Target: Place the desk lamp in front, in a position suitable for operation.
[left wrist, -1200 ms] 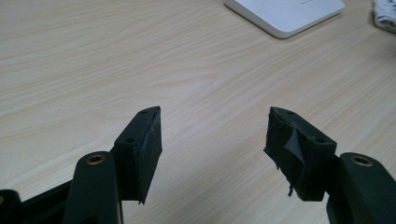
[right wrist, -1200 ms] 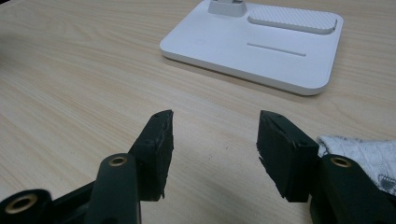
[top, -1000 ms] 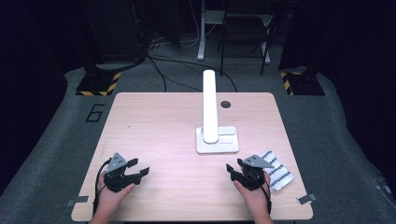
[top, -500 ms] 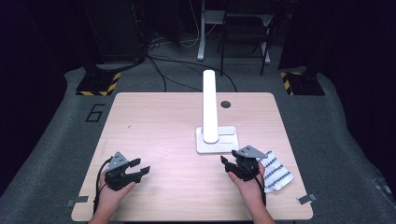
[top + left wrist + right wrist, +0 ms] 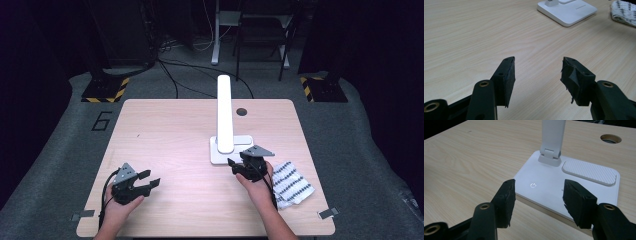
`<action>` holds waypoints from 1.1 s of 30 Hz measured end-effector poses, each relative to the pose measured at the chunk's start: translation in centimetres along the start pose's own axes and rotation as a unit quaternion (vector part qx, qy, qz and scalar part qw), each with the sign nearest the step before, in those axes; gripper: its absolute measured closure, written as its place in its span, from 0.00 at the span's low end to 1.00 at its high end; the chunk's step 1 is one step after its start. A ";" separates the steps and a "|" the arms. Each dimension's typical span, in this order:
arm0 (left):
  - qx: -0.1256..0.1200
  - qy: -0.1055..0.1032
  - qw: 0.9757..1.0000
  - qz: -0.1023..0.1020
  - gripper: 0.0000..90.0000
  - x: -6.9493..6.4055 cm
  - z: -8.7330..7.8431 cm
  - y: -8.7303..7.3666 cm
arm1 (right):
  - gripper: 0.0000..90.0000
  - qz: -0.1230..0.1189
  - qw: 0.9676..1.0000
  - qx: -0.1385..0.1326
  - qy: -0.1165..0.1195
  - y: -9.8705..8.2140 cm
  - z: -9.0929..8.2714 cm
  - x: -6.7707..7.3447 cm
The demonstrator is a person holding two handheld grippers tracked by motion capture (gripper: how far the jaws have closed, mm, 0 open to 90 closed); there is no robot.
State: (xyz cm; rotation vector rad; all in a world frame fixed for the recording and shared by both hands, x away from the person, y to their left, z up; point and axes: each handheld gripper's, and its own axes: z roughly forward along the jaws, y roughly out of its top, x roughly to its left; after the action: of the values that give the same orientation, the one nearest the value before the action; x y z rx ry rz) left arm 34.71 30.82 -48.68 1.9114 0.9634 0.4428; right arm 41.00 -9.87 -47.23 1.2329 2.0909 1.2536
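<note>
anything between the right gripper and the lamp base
Nothing. In the right gripper view the open right gripper hangs just before the front edge of the lamp base, with bare table below. The striped cloth lies off to the side.

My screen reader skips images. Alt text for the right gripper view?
Right gripper, jaws open, aimed at a white lamp base with a lit power symbol, on a wooden table.

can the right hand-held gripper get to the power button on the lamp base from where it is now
Probably yes. The right hand-held gripper is open right at the lamp base, and the power button lies bare just ahead, nothing between.
</note>
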 end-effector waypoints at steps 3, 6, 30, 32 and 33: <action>0.000 0.000 1.000 0.000 0.50 0.0 0.0 0.0 | 0.49 0.007 1.000 0.004 0.001 0.3 0.5 -0.2; 0.002 0.002 1.000 0.002 0.50 0.0 -0.1 -0.1 | 0.49 0.011 1.000 -0.003 -0.002 0.8 1.0 -0.4; -0.002 -0.001 1.000 0.011 0.50 -0.3 -0.1 -0.2 | 0.50 0.010 0.999 0.027 -0.020 4.2 5.3 -1.3; 0.003 -0.005 1.000 0.010 0.50 -0.3 -0.2 -0.2 | 0.50 0.008 0.999 0.034 -0.025 3.9 5.5 -1.6; 0.004 -0.004 1.000 0.013 0.50 -0.2 -0.2 -0.2 | 0.50 0.005 0.999 0.035 -0.028 3.7 5.5 -1.8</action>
State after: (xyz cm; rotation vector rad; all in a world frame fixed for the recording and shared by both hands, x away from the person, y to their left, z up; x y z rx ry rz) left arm 34.36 30.84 -48.74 1.9336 0.9381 0.4474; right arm 47.63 -7.93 -47.08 1.2945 2.1071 1.1470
